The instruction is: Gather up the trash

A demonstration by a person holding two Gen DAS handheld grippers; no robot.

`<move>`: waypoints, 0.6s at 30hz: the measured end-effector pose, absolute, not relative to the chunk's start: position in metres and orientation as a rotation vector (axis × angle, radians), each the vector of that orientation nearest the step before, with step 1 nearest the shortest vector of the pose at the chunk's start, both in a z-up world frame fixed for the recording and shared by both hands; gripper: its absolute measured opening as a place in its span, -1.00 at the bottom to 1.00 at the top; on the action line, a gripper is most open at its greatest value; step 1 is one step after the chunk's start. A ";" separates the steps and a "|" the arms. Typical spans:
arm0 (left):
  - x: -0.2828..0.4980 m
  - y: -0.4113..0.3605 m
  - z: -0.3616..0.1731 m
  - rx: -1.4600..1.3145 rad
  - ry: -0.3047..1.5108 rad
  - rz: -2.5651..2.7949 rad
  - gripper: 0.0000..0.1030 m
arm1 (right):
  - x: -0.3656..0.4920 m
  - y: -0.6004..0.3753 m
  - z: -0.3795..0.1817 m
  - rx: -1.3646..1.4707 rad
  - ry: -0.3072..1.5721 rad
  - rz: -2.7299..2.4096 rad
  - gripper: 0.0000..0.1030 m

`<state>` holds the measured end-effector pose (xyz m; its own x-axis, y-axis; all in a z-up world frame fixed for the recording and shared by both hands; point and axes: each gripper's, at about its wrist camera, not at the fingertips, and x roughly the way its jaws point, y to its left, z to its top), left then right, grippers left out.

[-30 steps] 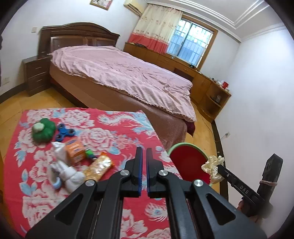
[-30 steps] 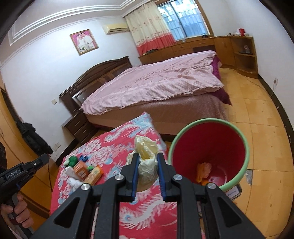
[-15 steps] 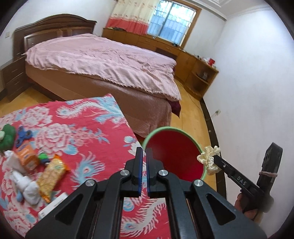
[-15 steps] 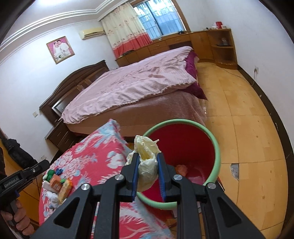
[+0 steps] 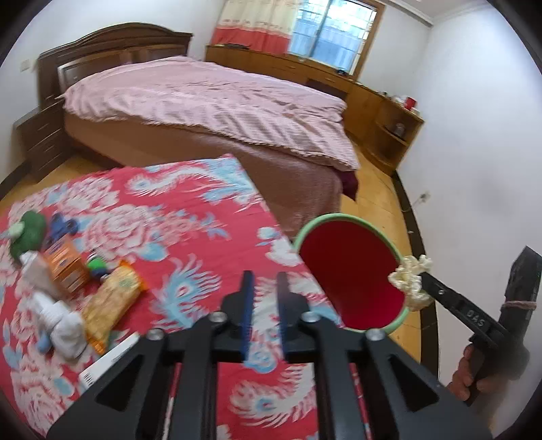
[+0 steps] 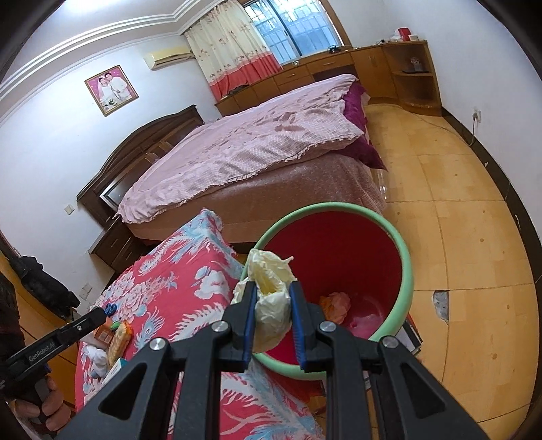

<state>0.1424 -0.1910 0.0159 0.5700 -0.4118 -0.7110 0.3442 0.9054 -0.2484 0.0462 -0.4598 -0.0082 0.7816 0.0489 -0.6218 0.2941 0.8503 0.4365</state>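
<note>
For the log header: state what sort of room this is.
A home bedroom, most likely: a bed with a pink cover and wooden headboard, a curtained window, and a framed portrait on the wall.

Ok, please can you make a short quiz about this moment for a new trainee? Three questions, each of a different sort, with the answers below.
1. True or false: the right gripper holds nothing.
2. Multiple choice: the red bin with the green rim stands (A) on the bed, (B) on the floor beside the flowered cloth, (C) on the nightstand.
3. Fill in: the pale crumpled paper is clamped between the blue ___ of the right gripper.

Key
1. False: it is shut on the crumpled paper, just at the bin's rim.
2. B.
3. Pads. The left gripper, for comparison, is opening with nothing between its jaws.
</note>
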 end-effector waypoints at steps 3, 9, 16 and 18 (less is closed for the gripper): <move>0.142 -0.173 0.012 -0.089 0.873 -0.387 -0.55 | 0.044 -0.454 -0.009 0.548 0.671 -0.128 -0.59; 0.141 -0.129 0.001 -0.111 0.906 -0.285 -0.52 | 0.044 -0.442 -0.008 0.542 0.676 -0.105 -0.59; 0.143 -0.079 -0.018 -0.147 0.940 -0.158 -0.44 | 0.046 -0.436 -0.010 0.545 0.684 -0.100 -0.59; 0.144 -0.069 -0.023 -0.158 0.947 -0.130 -0.44 | 0.046 -0.435 -0.010 0.552 0.684 -0.101 -0.59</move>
<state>0.1437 -0.0685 -0.0234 0.5777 -0.1800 -0.7962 0.0418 0.9806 -0.1914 0.0457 -0.4354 -0.0098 0.7763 0.0888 -0.6240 0.2648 0.8525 0.4507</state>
